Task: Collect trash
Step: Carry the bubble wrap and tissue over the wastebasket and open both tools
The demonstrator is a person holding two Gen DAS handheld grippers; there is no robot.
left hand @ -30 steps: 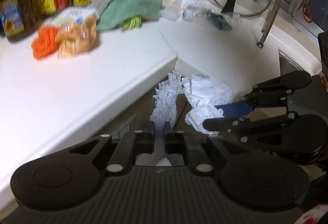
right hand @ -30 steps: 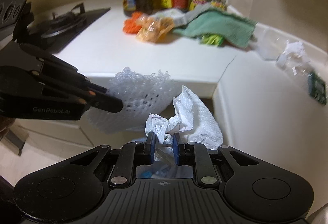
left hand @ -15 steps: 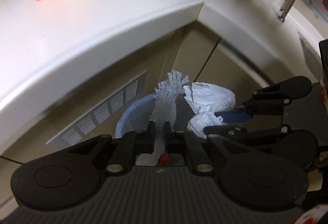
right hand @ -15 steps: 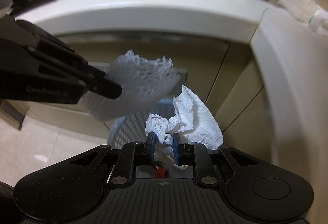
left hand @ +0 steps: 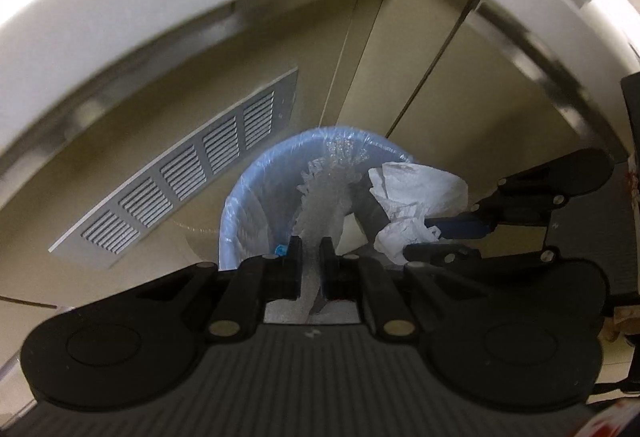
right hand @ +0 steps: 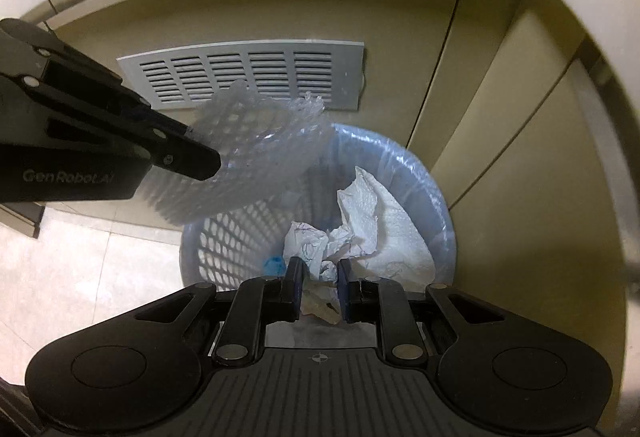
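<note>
Your left gripper (left hand: 310, 251) has its jaws clamped on the foam net sleeve (right hand: 256, 153), hanging over the lined wastebasket (right hand: 432, 197). Your right gripper (right hand: 319, 279) has narrow jaws pinching the crumpled paper towel (right hand: 372, 233) above the basket's mouth.

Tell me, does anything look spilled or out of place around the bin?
Nothing stands out. The lined bin stands upright, foam net and paper towel are held over it, and no trash shows on the floor.
</note>
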